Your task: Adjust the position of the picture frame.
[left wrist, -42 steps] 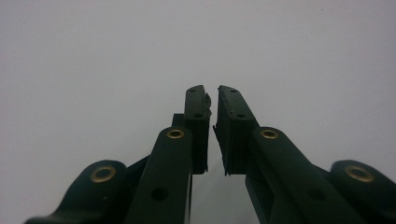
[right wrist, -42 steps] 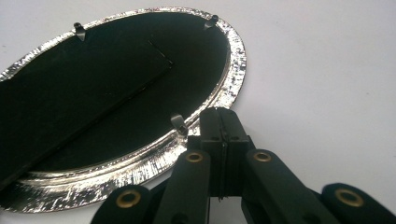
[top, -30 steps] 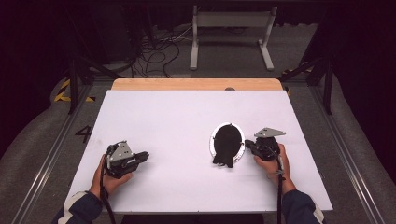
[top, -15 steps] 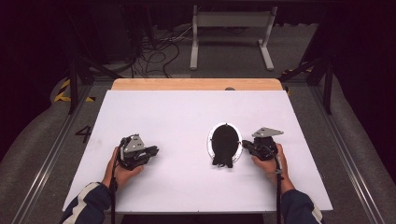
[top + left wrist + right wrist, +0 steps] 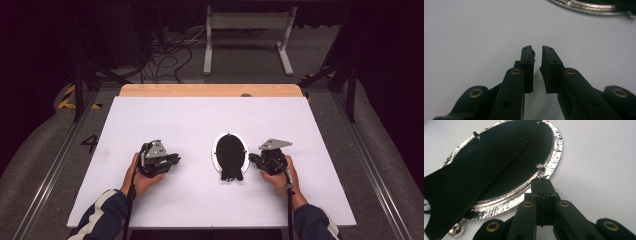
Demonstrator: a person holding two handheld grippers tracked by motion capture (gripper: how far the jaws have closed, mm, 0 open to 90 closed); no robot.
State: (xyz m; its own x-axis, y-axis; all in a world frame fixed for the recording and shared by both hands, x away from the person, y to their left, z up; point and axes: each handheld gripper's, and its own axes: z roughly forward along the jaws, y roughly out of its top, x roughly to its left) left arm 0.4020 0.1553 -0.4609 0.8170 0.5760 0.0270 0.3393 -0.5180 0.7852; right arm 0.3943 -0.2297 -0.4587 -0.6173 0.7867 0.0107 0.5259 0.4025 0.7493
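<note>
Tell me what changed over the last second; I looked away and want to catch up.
The left gripper slid right across the white table, toward the oval silver frame; it holds nothing. The frame itself shifted slightly left. The right gripper stayed shut at the frame's rim, and the frame still lies face down with its black back up.

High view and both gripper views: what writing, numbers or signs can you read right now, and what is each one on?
"4": dark numeral on the grey floor beside the white table's left edge, high view.
Yellow and black hazard stripes on the floor farther back: a marking, no words.
Oval silver frame with its black back: no text.
Left gripper, right gripper: no labels readable.
</note>
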